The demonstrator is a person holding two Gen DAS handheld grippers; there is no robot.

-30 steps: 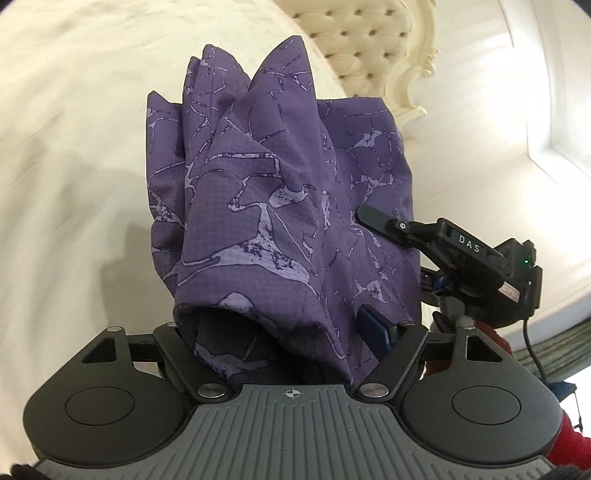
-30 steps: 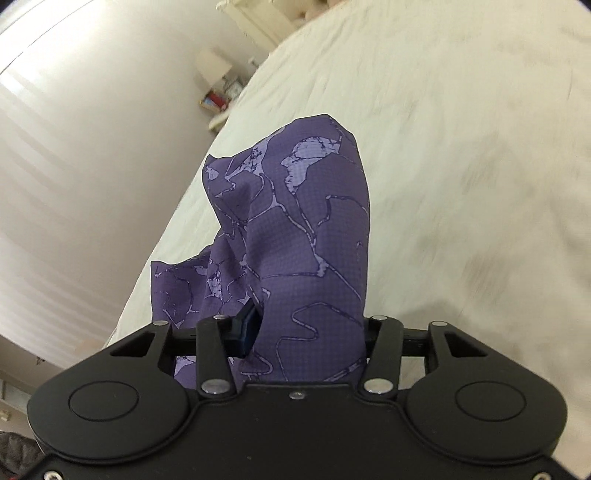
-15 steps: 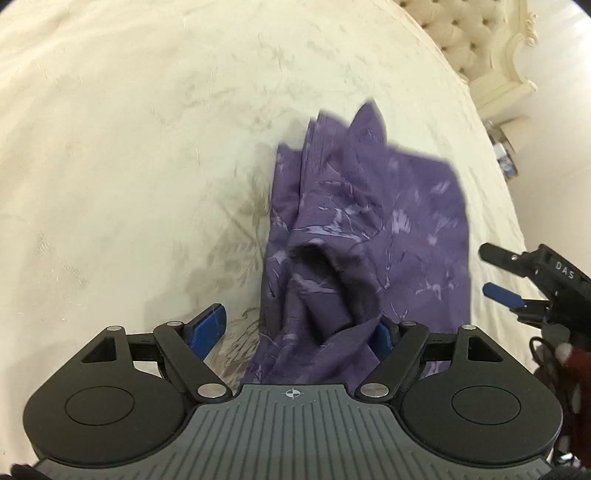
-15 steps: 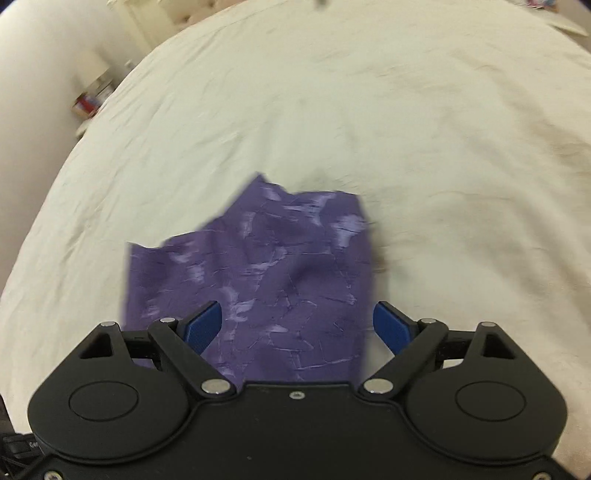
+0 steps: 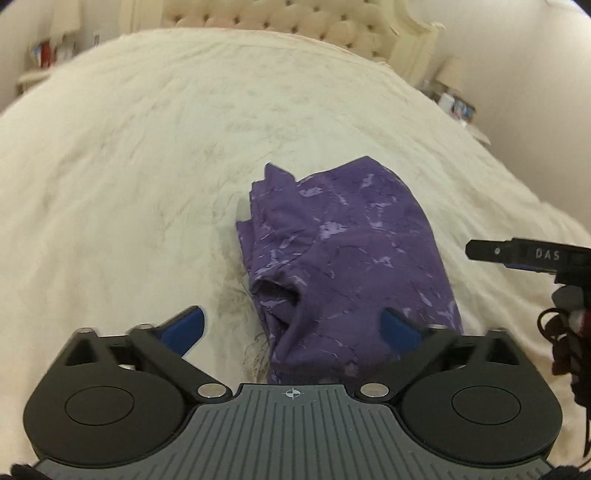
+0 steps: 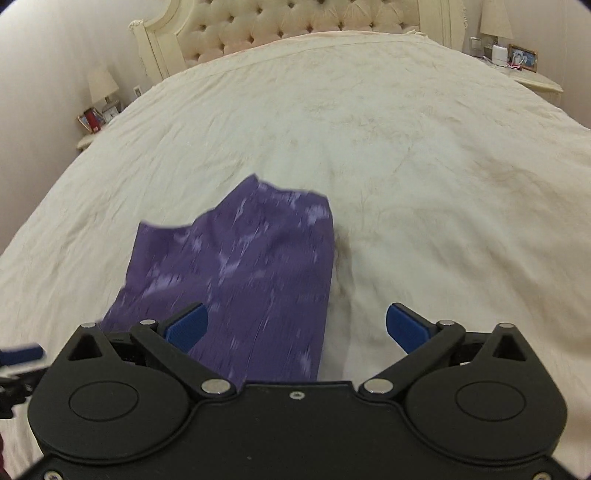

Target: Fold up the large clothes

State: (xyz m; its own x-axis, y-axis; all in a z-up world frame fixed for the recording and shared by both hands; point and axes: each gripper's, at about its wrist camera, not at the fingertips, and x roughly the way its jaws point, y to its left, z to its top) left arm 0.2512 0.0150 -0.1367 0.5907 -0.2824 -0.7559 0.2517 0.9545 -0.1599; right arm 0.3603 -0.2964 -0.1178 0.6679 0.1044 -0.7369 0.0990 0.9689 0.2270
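Hanging over the bed, the left tongs are standing with their jaws spread wide, having just been opening; the blue pads are pressing on nothing, though the near end of the purple marbled-print garment is lying between and beneath them. The right tongs are likewise gaping, their jaws having just been opening too, with the same purple cloth lying under the left-hand pad and reaching up past it; no pad is pinching it. In the left wrist view the other tool is showing at the right edge as a black finger lettered "DAS", just beside the garment's right side.

The garment is resting loose on the cream bedspread, folded into a rough narrow bundle with a rumpled pocket of fabric near its lower left and several layered edges peeking out at its far left corner. Its far edge is lying uneven, rising to a point. Motion blur is softening the pattern in the right wrist view.

Beyond it the bedspread is stretching away, creased and faintly patterned, to a cream button-tufted headboard. Flanking that are pale bedside tables, each carrying a lamp and small framed pictures.
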